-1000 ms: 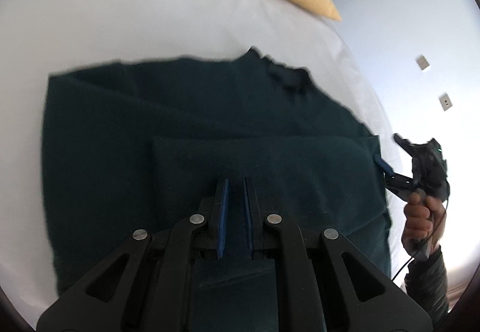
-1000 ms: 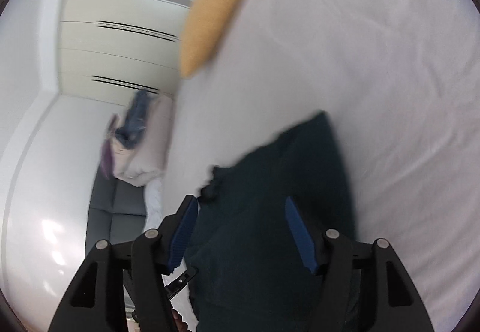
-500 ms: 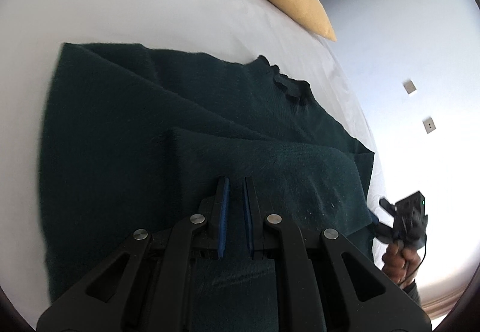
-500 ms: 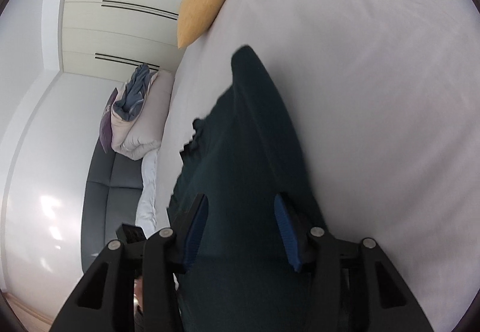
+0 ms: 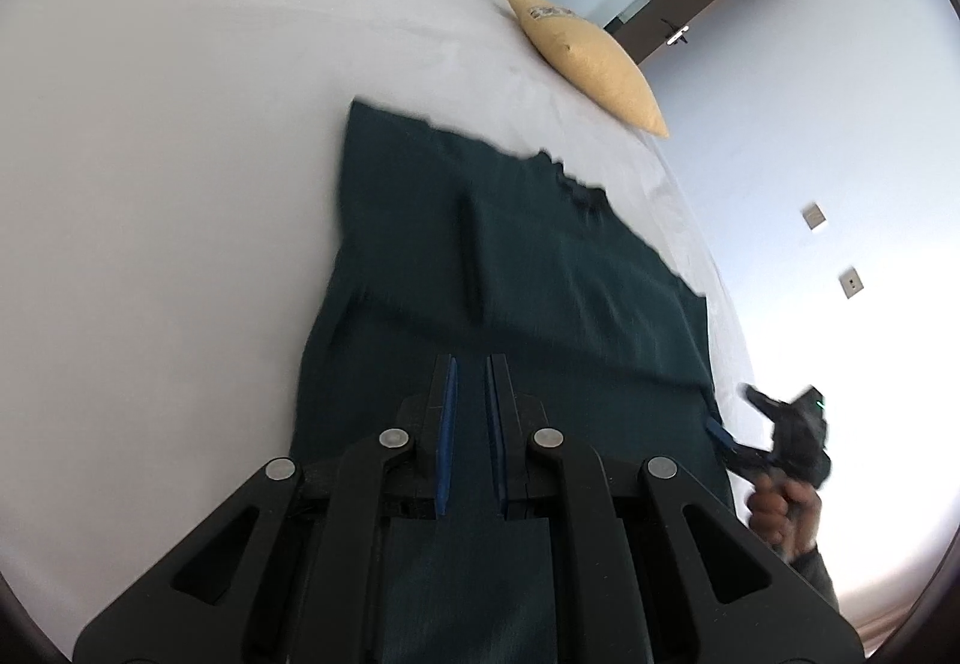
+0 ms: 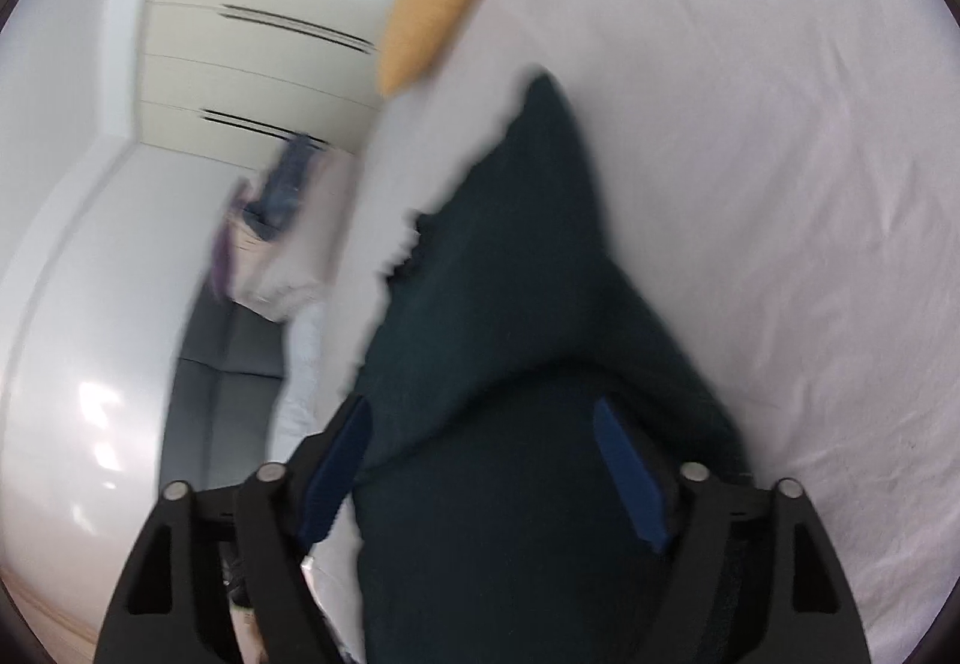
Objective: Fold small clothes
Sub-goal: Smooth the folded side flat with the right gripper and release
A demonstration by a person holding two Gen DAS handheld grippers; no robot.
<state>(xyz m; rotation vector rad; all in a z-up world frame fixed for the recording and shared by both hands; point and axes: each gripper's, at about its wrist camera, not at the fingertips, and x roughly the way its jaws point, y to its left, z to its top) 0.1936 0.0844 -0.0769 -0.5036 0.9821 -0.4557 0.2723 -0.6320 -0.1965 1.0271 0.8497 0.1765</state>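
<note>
Now both grippers work on a dark green knitted top (image 5: 540, 274) spread across a white bed sheet (image 5: 168, 135).

Low in the left wrist view, the left gripper (image 5: 471, 412) is pinched nearly closed on a raised fold of the top. In the blurred right wrist view, the right gripper (image 6: 480, 460) has just been opening; cloth lies between its blue pads (image 6: 627, 475), apparently unpressed. A mustard-yellow cushion (image 5: 588, 60) sits at upper right.
</note>
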